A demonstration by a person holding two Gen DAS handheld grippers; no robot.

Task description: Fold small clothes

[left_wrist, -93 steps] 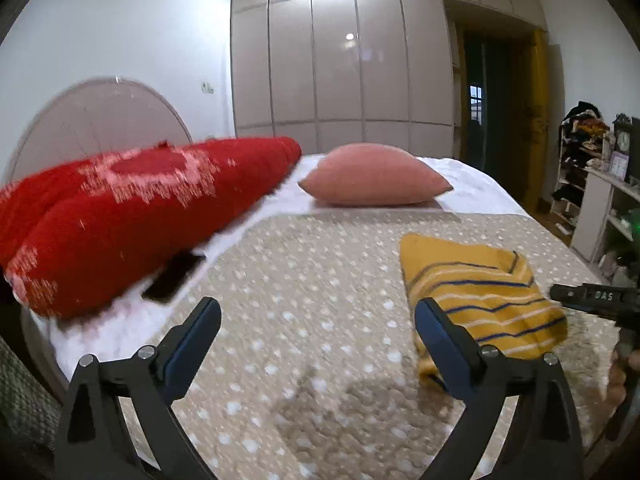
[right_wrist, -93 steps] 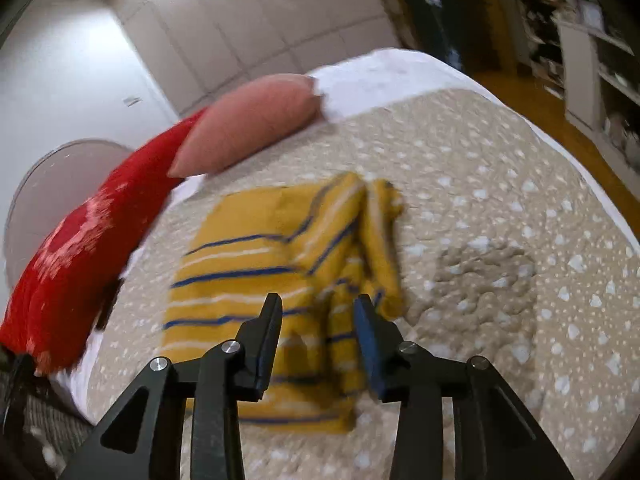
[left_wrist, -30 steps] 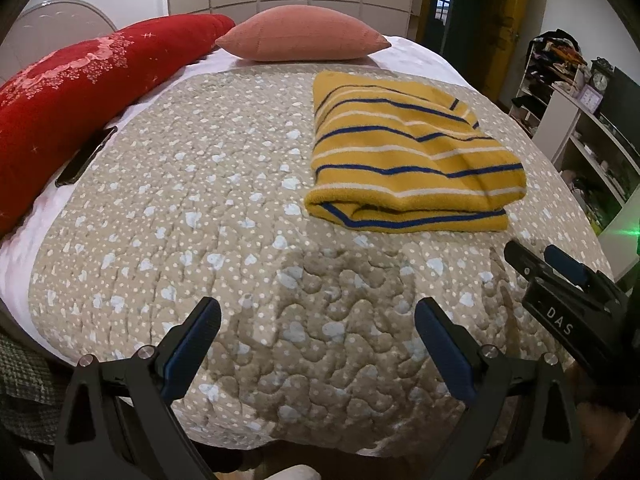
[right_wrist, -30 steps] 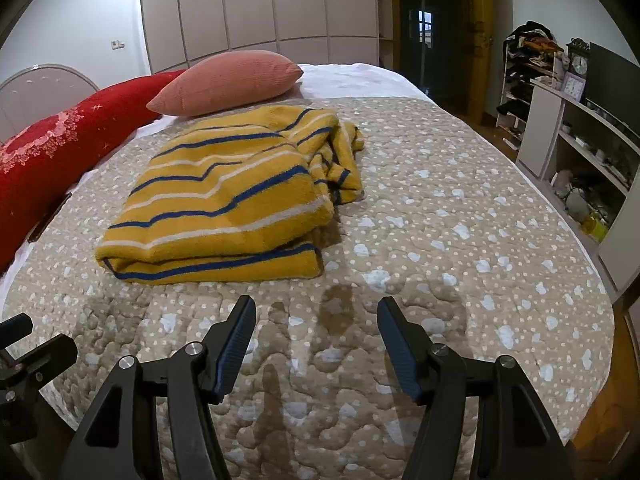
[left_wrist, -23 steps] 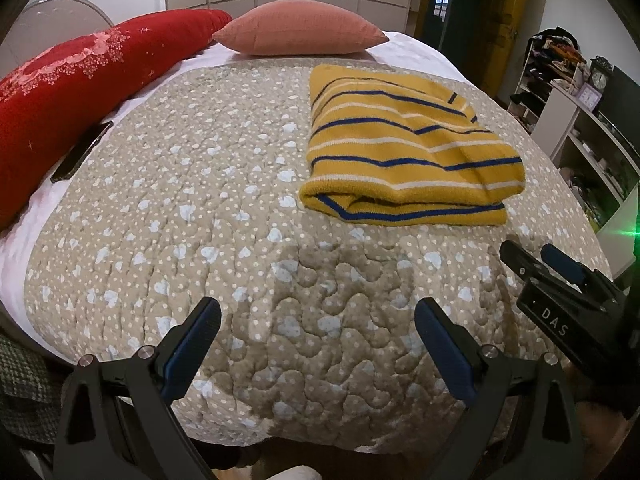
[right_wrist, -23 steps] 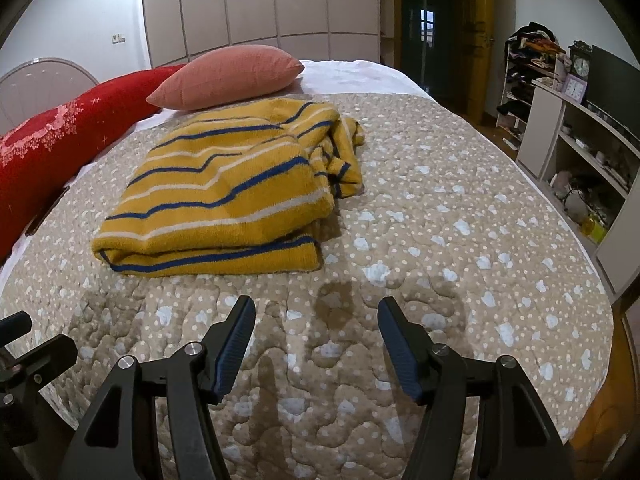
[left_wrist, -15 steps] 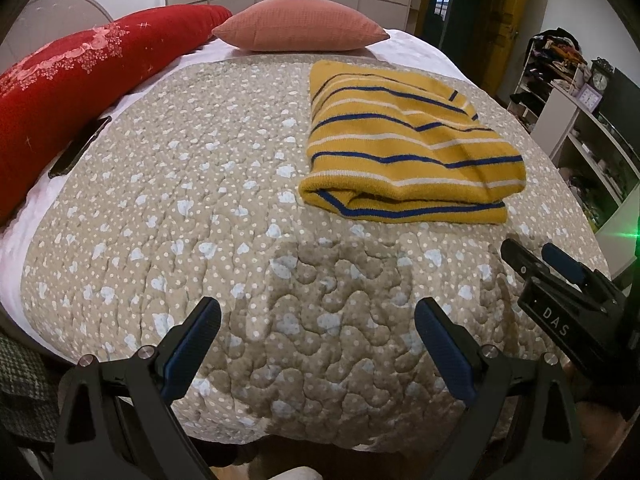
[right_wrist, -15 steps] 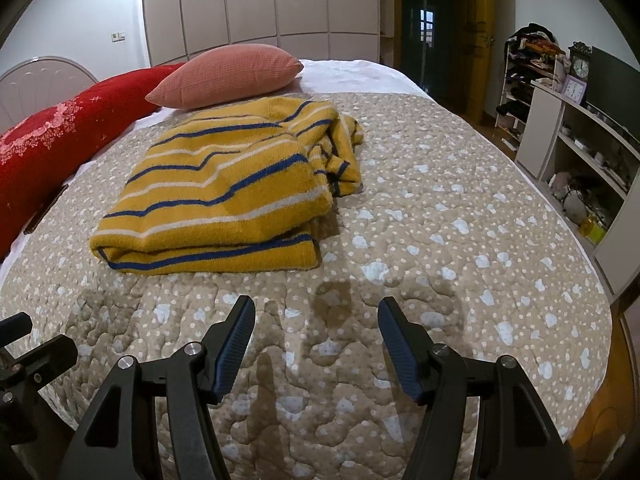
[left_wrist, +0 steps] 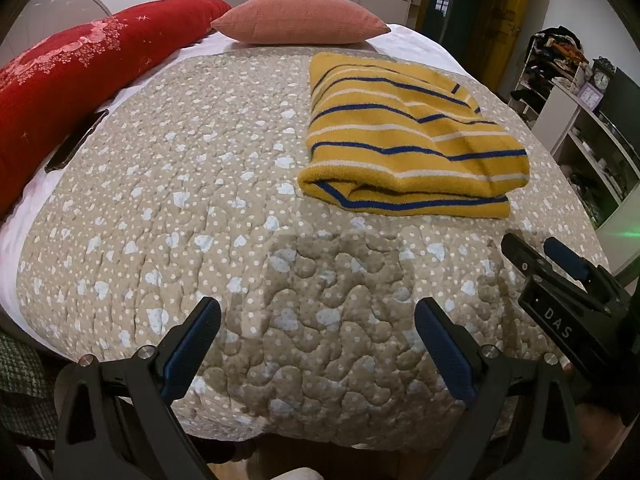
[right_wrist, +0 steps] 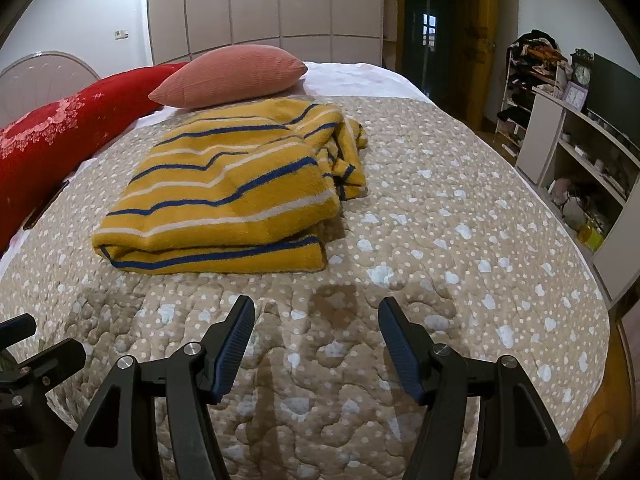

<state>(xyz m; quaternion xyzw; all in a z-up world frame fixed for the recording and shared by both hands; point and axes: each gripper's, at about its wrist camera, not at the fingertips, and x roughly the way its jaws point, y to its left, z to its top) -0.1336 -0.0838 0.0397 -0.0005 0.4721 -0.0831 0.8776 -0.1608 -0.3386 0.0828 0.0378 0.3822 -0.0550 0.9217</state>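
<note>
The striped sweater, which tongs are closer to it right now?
Right, slightly. The right tongs hang open almost straight in front of the sweater, just short of its folded edge. The left tongs, also open, sit farther to its left.

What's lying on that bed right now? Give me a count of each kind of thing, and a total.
Striped yellow garment, folded: 1
Pillows: 2, the pink pillow and the long red pillow
Dark flat phone-like object at the quilt's edge beside the red pillow: 1
Total: 4, all on the spotted beige quilt.
</note>
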